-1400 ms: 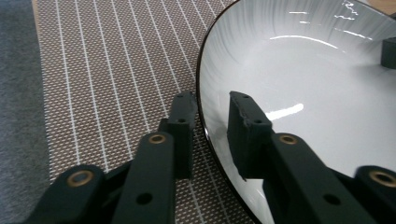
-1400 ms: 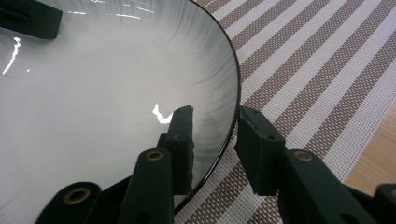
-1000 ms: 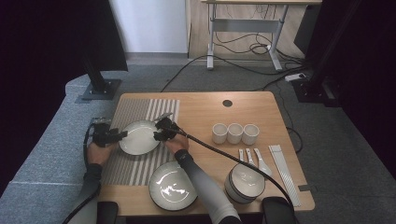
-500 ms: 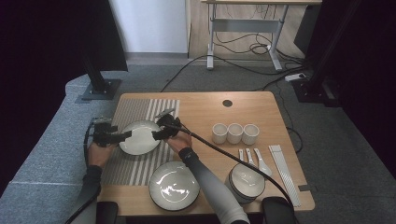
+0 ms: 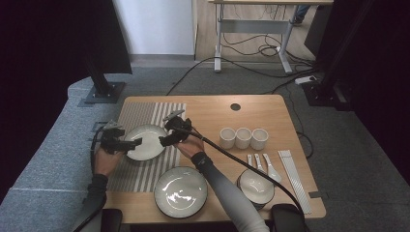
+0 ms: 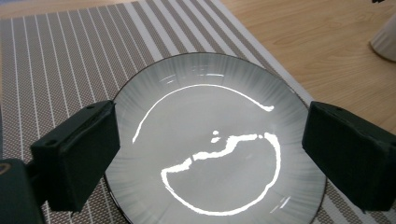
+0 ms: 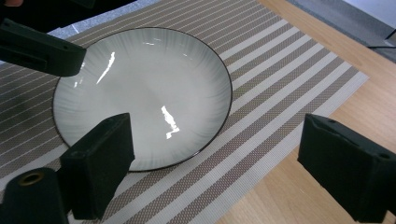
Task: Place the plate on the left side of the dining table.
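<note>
A pale grey plate with a dark rim (image 5: 145, 140) lies on the striped placemat (image 5: 145, 116) at the table's left. My left gripper (image 5: 131, 143) is at the plate's left edge. In the left gripper view the plate (image 6: 215, 140) spreads under the left gripper (image 6: 215, 156), whose jaws stand wide open with nothing gripped. At the plate's right edge is my right gripper (image 5: 163, 140). The right gripper (image 7: 223, 165) is open too. One of its jaws hangs over the plate's (image 7: 144, 88) near rim and the other over bare wood. The left gripper's jaw reaches in past the plate's far side.
A second plate (image 5: 180, 191) sits near the front edge, overlapping the mat's corner. To the right are three white cups (image 5: 243, 137), a bowl (image 5: 256, 186), spoons (image 5: 263, 164) and a white strip (image 5: 292, 179). Bare wood lies behind the cups.
Both grippers stay at the plate's two sides, with only a slight shift of the right forearm. The plate has not moved.
</note>
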The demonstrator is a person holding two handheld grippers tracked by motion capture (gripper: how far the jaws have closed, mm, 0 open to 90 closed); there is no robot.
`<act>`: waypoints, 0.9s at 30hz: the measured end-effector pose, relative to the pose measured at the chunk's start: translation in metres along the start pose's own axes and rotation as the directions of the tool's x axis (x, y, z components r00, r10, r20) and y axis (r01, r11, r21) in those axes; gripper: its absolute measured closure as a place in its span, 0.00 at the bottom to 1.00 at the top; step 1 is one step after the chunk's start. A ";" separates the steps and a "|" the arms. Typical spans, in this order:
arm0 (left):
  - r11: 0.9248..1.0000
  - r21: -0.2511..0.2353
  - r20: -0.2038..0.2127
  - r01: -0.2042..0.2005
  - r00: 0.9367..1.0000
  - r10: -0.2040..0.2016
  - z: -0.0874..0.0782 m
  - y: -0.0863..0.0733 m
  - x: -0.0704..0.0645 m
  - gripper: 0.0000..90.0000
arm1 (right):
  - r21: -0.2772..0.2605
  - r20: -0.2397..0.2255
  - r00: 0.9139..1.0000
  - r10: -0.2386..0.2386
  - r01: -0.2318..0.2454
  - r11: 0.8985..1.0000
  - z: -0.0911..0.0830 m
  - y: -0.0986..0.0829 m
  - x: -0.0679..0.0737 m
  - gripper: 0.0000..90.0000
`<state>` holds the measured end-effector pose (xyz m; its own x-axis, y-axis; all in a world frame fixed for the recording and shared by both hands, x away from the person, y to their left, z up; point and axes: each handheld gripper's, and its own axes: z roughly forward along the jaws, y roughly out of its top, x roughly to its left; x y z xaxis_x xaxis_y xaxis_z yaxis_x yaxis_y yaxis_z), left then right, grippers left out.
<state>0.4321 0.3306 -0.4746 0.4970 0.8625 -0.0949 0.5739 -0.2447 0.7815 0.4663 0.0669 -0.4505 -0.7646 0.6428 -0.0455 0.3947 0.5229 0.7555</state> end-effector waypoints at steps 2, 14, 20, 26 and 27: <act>1.000 -0.004 0.003 -0.004 1.000 0.004 -0.003 0.001 -0.003 0.04 | -0.006 0.000 1.000 -0.008 0.008 1.000 -0.008 0.001 0.001 0.09; 0.999 -0.015 0.024 -0.035 0.999 0.036 -0.010 0.006 -0.026 0.00 | 0.038 0.037 0.997 -0.066 0.064 0.997 -0.053 -0.004 -0.006 0.00; 0.998 -0.039 0.038 -0.046 0.998 0.048 -0.017 0.006 -0.037 0.00 | 0.032 0.041 0.997 -0.067 0.065 0.997 -0.078 -0.012 -0.013 0.00; 0.997 -0.056 0.057 -0.055 0.997 0.058 -0.023 0.004 -0.047 0.00 | 0.017 0.071 0.996 -0.062 0.061 0.998 -0.104 -0.023 -0.024 0.00; 0.997 -0.057 0.061 -0.059 0.996 0.063 -0.023 0.003 -0.049 0.00 | 0.018 0.076 0.995 -0.061 0.059 0.998 -0.108 -0.026 -0.026 0.00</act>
<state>0.3944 0.2977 -0.4536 0.5705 0.8171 -0.0831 0.5054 -0.2695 0.8198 0.4208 -0.0235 -0.3984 -0.7463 0.6506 -0.1407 0.3575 0.5700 0.7398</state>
